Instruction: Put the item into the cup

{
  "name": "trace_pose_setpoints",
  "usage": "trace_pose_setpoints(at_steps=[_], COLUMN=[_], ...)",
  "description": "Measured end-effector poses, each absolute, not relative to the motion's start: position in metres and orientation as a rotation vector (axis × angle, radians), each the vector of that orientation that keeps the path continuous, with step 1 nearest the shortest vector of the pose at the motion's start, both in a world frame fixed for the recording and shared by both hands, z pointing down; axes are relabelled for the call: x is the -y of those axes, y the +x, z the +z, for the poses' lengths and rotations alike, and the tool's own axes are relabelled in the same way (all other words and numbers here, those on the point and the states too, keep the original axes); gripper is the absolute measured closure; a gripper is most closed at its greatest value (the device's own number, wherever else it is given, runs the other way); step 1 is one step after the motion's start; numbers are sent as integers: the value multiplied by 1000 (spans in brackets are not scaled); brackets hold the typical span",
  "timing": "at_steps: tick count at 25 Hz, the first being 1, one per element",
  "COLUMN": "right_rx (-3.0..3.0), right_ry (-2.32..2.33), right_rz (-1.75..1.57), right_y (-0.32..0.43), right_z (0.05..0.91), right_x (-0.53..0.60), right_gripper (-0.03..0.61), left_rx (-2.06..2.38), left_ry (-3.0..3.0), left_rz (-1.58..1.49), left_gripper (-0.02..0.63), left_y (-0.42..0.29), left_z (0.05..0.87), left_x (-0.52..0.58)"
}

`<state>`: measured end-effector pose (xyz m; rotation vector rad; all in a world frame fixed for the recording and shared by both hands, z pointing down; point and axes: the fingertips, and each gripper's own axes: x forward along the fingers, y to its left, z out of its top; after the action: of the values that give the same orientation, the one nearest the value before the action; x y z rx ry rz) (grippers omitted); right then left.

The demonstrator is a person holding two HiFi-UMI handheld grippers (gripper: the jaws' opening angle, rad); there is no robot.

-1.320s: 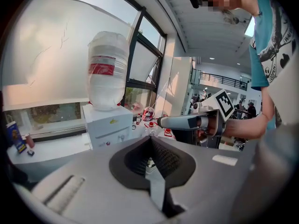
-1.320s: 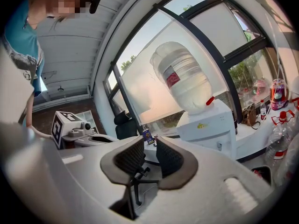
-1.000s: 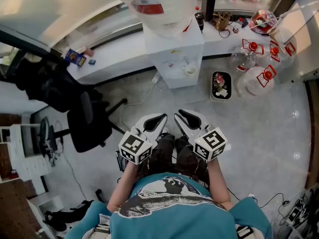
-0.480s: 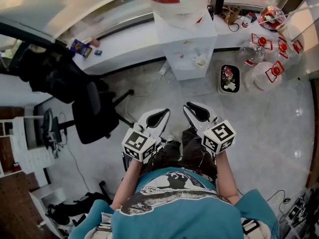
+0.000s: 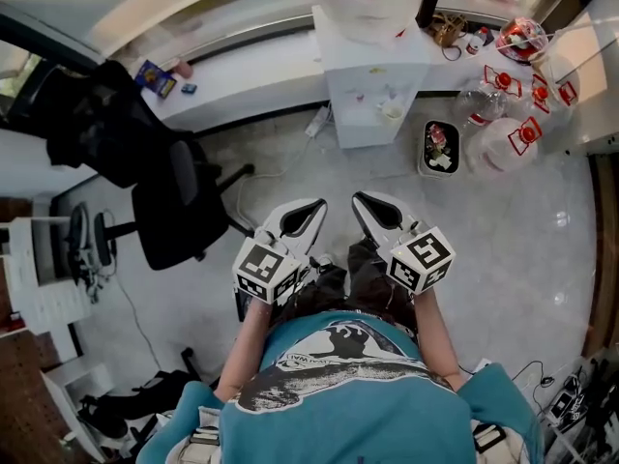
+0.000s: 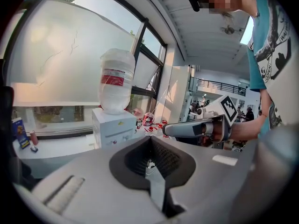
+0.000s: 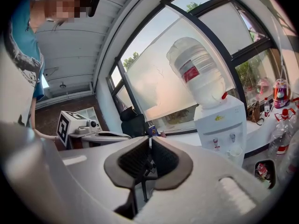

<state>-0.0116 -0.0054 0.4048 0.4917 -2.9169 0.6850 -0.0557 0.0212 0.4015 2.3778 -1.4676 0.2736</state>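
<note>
Left tool (image 5: 311, 209) and right tool (image 5: 362, 201) are both sitting pinched together with nothing between the jaws, hanging at waist height. No item is being carried, and I cannot tell which item is meant. Likely pre-approach: the next move is calling for reaching the white surface (image 5: 242, 75) and finding it. A possible cup (image 5: 392, 112) is sitting on the water dispenser (image 5: 372, 85), well apart from both tools. An office chair (image 5: 179, 211) and jugs (image 5: 503, 143) are standing on the floor (image 5: 522, 259).

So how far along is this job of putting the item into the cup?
Nothing looks done yet. In hand: nothing, the left hand-held gripper and right hand-held gripper are both shut and empty. Left: the whole job, picking up an item and reaching a cup; neither is clearly visible near the water dispenser.
</note>
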Motion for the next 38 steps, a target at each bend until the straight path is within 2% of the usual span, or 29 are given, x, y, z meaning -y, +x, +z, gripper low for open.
trace_pose_setpoints(at_steps=[3, 38], right_rx=[2917, 2923], right_ry=[520, 492], right_rz=[657, 500], right_y=[-15, -58], right_z=[398, 377], right_x=[-3, -52], right_gripper=[586, 578], left_rx=[1448, 1348], left_ry=[2404, 2581], left_rz=[257, 227], left_gripper=[611, 609], left_y=[-59, -76], left_z=[397, 377], left_x=[-30, -78])
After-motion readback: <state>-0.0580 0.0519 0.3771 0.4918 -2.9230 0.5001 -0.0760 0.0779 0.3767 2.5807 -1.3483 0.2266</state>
